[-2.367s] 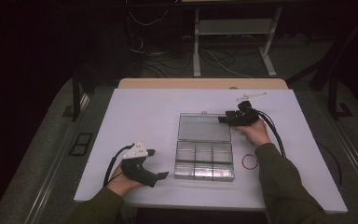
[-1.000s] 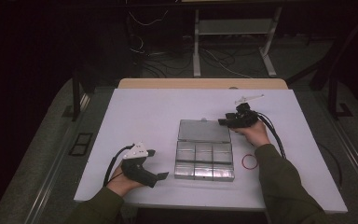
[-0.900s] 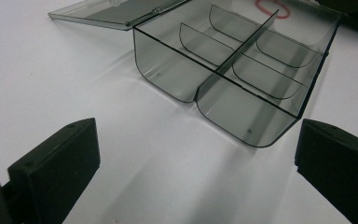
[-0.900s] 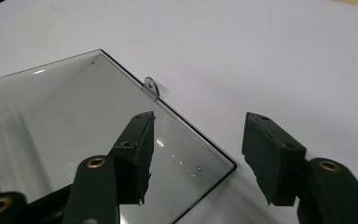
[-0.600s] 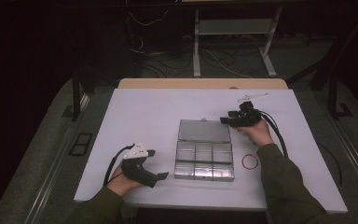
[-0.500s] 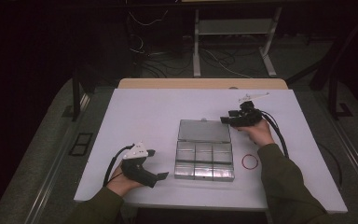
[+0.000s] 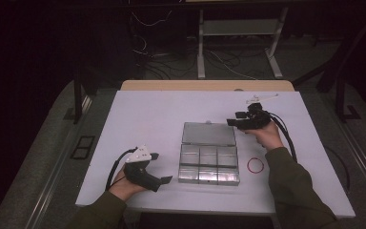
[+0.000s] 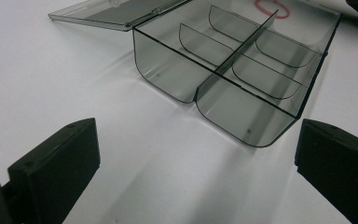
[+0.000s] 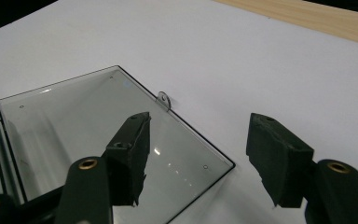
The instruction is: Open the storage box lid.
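A clear plastic compartment box [image 7: 208, 164] stands open mid-table, its lid [image 7: 206, 134] lying flat on the far side. My left gripper [image 7: 161, 167] rests near the front left, open and aimed at the box [image 8: 168, 70], with bare table between its jaws [image 8: 196, 163]. My right gripper [image 7: 233, 118] hovers by the lid's far right corner. In the right gripper view its jaws [image 9: 200, 121] stand open over the lid's [image 9: 84, 121] edge near the latch tab [image 9: 164, 99], with nothing between them.
A red ring [image 7: 256, 165] lies on the white table right of the box, seen beyond it [image 8: 270, 8] in the left gripper view. A small white object [image 7: 259, 98] lies at the far right. The wooden table edge [image 7: 205, 85] runs along the back.
The lid's far edge sits slightly lower in the high view than in the earliest frame. The right gripper has drifted a little to the right. The left gripper has kept still.
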Tool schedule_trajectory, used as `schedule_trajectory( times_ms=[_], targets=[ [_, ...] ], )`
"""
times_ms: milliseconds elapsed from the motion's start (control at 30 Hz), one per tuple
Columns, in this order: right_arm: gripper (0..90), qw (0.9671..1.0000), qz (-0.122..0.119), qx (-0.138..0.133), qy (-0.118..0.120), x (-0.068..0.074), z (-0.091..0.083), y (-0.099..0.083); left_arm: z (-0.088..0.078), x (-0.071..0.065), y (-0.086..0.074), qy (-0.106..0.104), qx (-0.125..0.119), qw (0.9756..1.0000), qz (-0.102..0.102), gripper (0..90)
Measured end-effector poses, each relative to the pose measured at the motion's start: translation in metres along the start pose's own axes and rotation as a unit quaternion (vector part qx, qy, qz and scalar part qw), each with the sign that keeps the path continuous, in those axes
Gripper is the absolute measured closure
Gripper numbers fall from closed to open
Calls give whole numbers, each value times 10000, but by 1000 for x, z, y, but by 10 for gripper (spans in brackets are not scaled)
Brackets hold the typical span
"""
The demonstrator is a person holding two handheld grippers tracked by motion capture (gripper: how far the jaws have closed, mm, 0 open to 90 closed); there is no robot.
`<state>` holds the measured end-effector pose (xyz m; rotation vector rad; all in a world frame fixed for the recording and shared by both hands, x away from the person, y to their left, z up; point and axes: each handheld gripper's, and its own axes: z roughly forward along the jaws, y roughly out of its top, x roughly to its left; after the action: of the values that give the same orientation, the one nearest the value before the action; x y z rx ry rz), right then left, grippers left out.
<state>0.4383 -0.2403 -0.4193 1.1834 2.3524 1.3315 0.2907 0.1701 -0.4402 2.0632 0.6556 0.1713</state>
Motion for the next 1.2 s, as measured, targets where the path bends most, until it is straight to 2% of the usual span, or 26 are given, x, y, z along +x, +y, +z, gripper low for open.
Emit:
schedule_trajectory(
  times_ms=[300, 700, 1200],
  targets=[
    [390, 10000, -24, -27, -56, 2, -17, -4, 0, 0, 0, 5, -4, 10000, 2, 0],
    [377, 9998, -102, 75, -131, 10, -37, -14, 0, -1, 0, 14, -2, 10000, 0, 0],
    [369, 9996, -65, 127, -252, 18, -69, -40, 0, -1, 0, 16, -1, 10000, 4, 0]
  ],
)
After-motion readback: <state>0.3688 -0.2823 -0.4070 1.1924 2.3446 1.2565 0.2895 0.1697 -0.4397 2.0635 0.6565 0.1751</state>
